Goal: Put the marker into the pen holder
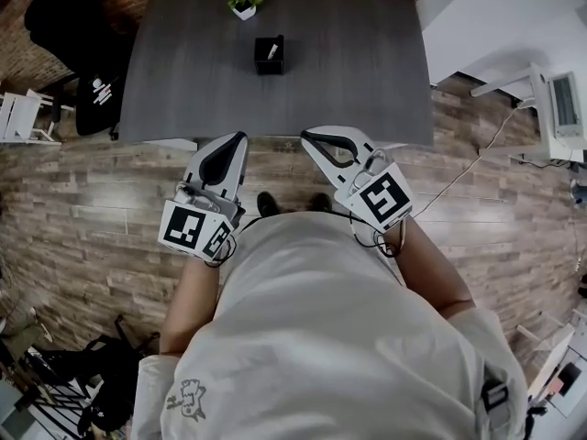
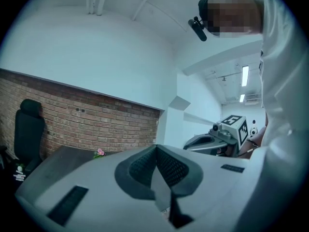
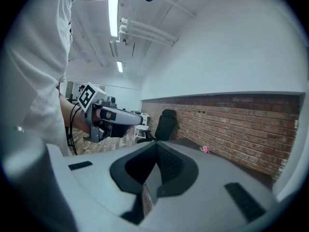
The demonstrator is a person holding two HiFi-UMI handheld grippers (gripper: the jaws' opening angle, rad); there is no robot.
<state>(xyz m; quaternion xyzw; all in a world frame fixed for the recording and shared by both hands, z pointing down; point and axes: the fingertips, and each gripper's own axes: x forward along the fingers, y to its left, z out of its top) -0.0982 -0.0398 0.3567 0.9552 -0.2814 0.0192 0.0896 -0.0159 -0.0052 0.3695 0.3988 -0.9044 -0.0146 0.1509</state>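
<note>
Dark grey table (image 1: 367,81) bears two things: one black pen holder (image 1: 266,64) at twelve o'clock with one pale marker (image 1: 272,51) standing inside, and one flower pot (image 1: 244,0) beyond. One office chair (image 1: 64,21) at ten. Left gripper (image 1: 240,137) and right gripper (image 1: 308,137) — six o'clock, jaws pressed together, empty.

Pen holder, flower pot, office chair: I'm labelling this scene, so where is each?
pen holder (image 1: 268,65): head view, its dark front wall.
flower pot (image 1: 244,12): head view, the white pot under the pink blooms.
office chair (image 3: 165,124): right gripper view, its black backrest.
</note>
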